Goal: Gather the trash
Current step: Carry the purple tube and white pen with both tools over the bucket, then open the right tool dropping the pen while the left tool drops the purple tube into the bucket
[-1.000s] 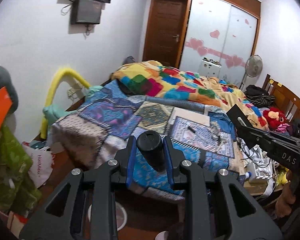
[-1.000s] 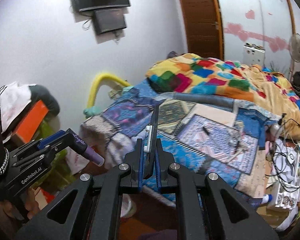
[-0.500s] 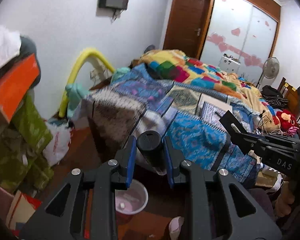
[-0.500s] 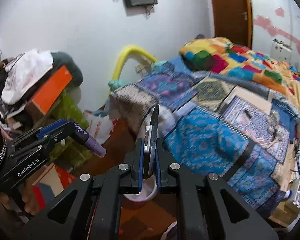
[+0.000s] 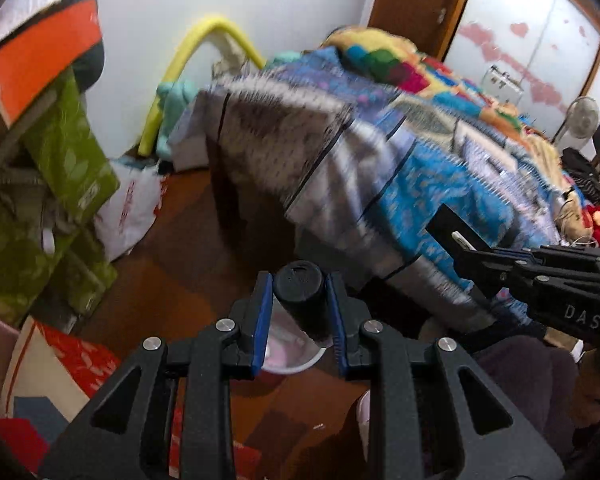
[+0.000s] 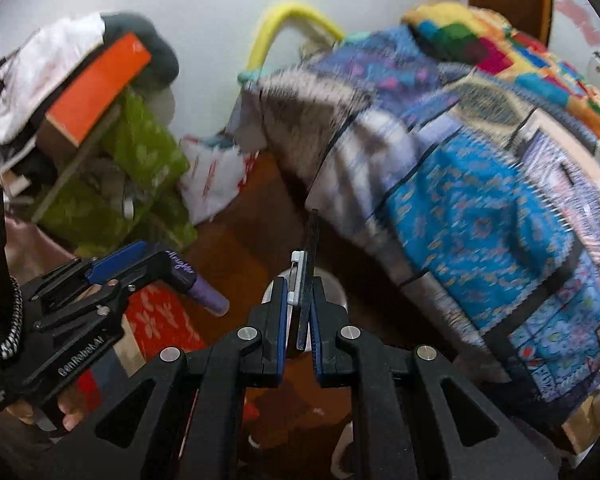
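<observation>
My left gripper (image 5: 300, 280) is shut on a black tube (image 5: 302, 300), which stands up between the blue pads. In the right wrist view this tube (image 6: 196, 284) has purple lettering and a lavender end and sticks out of the left gripper (image 6: 140, 264). My right gripper (image 6: 300, 284) is shut on a thin flat black card with a white clip (image 6: 309, 248). The card (image 5: 452, 228) also shows at the right of the left wrist view. A small white bin with a pink inside (image 5: 288, 360) stands on the brown floor just beyond and below both grippers; its rim (image 6: 334, 286) shows behind the card.
A bed under a patchwork quilt (image 5: 400, 168) fills the right side, its corner hanging close above the bin. On the left are stacked green boxes (image 5: 68, 152), an orange box (image 5: 40, 52), a white plastic bag (image 5: 132, 208) and a red patterned box (image 5: 72, 360). A yellow foam tube (image 5: 188, 48) leans on the wall.
Both grippers have sunk and tipped down from the bed top toward the floor. The white bin has come in under them. Both grips are unchanged.
</observation>
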